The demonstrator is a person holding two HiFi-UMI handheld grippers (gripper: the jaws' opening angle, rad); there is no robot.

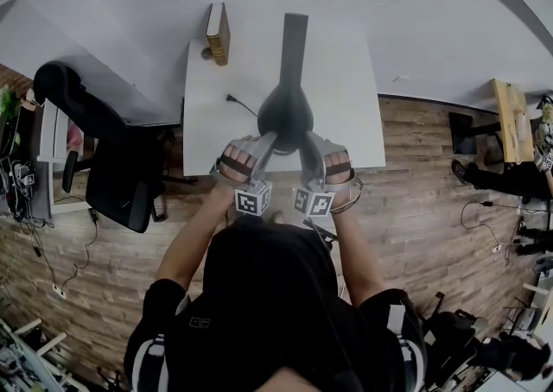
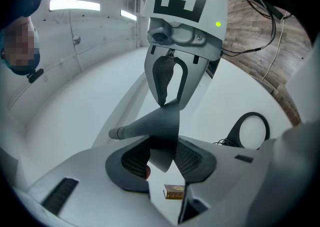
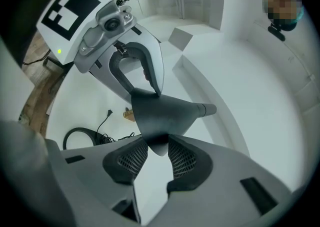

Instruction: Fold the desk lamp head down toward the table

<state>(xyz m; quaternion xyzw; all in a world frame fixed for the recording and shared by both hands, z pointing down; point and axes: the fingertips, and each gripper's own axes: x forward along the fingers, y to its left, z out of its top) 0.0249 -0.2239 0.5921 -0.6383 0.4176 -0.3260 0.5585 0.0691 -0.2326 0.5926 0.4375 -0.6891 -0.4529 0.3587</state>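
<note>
The dark grey lamp head (image 1: pixel 285 110) hangs over the white table (image 1: pixel 346 97), and its arm (image 1: pixel 294 36) runs away from me. My left gripper (image 1: pixel 266 142) holds the head's near left rim and my right gripper (image 1: pixel 304 145) the near right rim. In the left gripper view the lamp head (image 2: pixel 157 126) is wedged between the ribbed pads (image 2: pixel 134 160) of the left gripper (image 2: pixel 162 163). In the right gripper view the lamp head (image 3: pixel 160 113) sits likewise in the right gripper (image 3: pixel 157 161). Each view shows the other gripper on the opposite rim.
A brown book (image 1: pixel 219 32) stands at the table's far left corner. A loose plug and cable (image 1: pixel 238 104) lie left of the lamp. A black ring (image 2: pixel 252 130) with cable rests on the table. A black office chair (image 1: pixel 112 157) stands left of the table.
</note>
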